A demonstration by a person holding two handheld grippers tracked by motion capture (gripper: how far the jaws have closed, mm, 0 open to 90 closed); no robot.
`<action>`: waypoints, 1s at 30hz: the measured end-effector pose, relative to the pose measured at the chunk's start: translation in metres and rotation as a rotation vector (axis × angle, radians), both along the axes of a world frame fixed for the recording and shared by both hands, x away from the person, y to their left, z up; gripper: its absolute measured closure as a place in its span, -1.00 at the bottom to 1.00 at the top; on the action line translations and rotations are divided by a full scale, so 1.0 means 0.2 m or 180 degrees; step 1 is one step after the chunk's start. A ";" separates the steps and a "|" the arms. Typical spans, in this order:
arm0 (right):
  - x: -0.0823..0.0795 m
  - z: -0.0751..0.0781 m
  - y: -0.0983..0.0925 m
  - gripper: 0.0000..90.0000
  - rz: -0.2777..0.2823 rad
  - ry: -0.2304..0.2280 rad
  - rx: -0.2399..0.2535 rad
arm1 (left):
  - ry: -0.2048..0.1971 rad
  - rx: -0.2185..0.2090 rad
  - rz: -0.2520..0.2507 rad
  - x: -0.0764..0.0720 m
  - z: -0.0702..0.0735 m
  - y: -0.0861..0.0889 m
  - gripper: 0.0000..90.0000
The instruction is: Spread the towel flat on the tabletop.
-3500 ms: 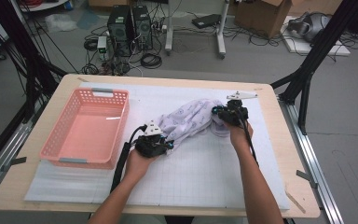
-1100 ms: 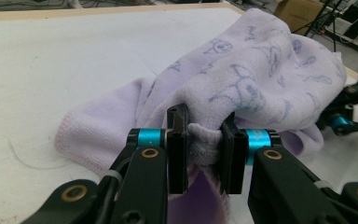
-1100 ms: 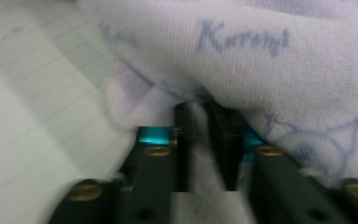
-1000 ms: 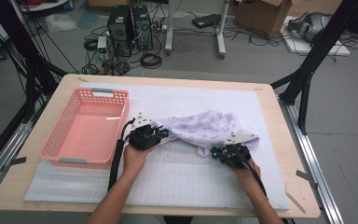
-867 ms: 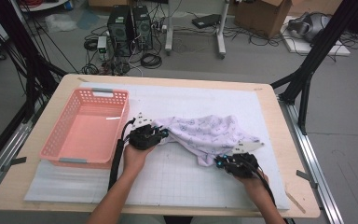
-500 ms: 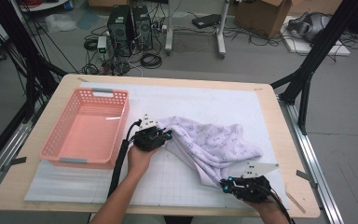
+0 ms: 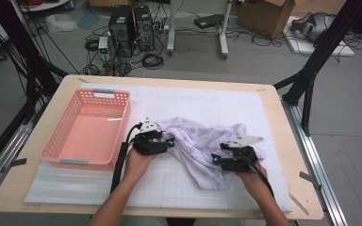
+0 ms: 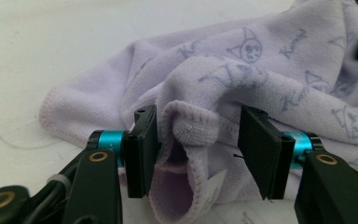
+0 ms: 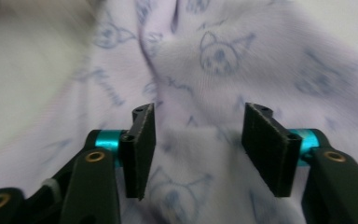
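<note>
While both tongs gape, towel [image 8: 261, 74] lies loose.

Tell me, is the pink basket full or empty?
Empty. The basket shows its bare pink floor; the cloth lies crumpled on the table beside it.

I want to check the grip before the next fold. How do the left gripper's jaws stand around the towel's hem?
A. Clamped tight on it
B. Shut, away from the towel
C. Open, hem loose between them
C: in the left gripper view the left gripper stands open, the towel hem loose inside, a gap before the right-hand pad.
</note>
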State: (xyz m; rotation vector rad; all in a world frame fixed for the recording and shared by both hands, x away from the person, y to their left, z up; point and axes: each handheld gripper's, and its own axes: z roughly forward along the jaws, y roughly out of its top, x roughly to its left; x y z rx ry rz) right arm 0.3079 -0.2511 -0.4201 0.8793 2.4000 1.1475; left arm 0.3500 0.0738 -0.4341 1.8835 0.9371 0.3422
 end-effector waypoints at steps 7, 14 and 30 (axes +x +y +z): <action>0.30 -0.03 0.13 0.97 0.0237 0.0129 -0.0474 | -0.0012 0.0075 -0.0029 -0.01 0.01 0.02 0.06; 0.55 0.12 0.04 0.98 -0.0607 -0.0416 -0.0091 | -0.0020 0.0074 -0.0050 -0.02 0.01 0.01 0.04; 0.52 0.19 -0.03 0.39 -0.1010 -0.0498 0.0160 | 0.0017 0.0157 -0.0045 -0.04 -0.04 0.02 0.07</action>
